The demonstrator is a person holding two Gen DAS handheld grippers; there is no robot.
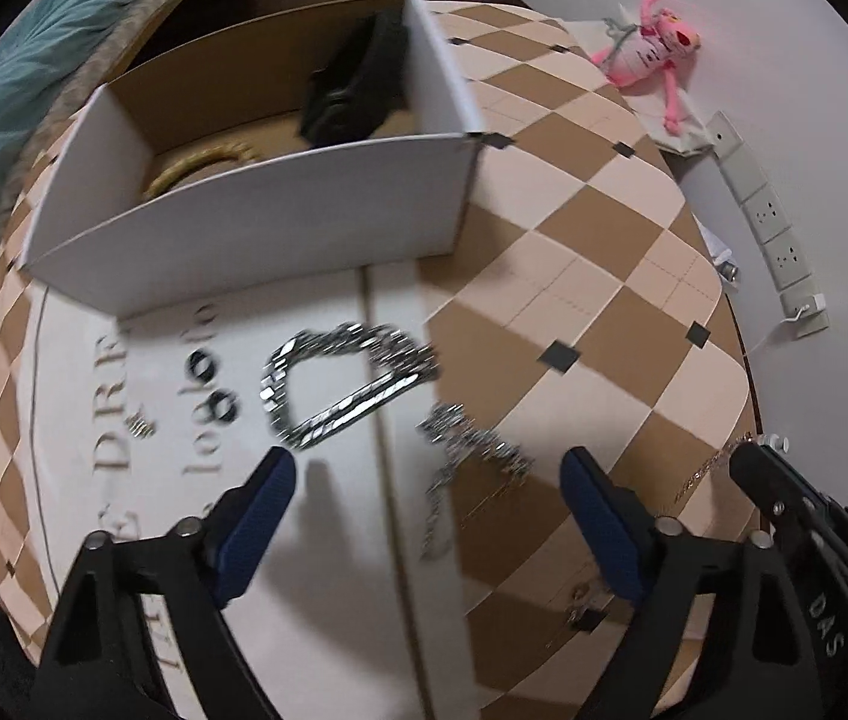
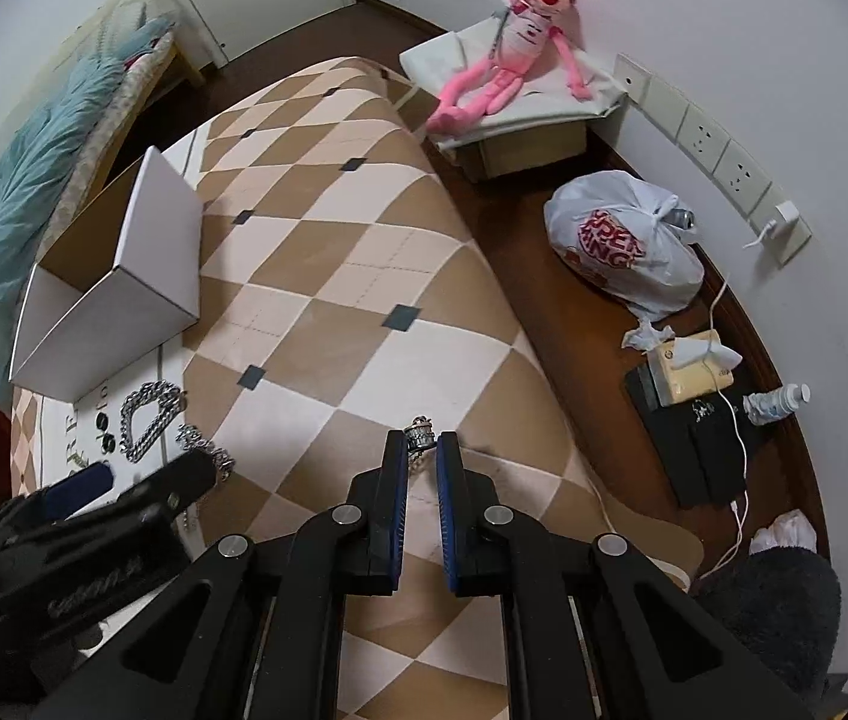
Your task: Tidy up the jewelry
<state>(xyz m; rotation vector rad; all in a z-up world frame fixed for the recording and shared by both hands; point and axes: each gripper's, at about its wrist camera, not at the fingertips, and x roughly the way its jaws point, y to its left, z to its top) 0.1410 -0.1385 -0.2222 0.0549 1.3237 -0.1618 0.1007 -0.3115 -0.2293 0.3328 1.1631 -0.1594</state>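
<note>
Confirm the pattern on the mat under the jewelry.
The mat has a tan-and-cream diamond check with small dark squares; the right wrist view shows it best.

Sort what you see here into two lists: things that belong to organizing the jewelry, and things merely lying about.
Belongs to the job:
- thick silver chain
- thinner silver chain
- small silver piece in the right gripper
- black rings
- white box
- left gripper, open

Lying about:
- pink plush toy
- tied plastic bag
- small bottle
</note>
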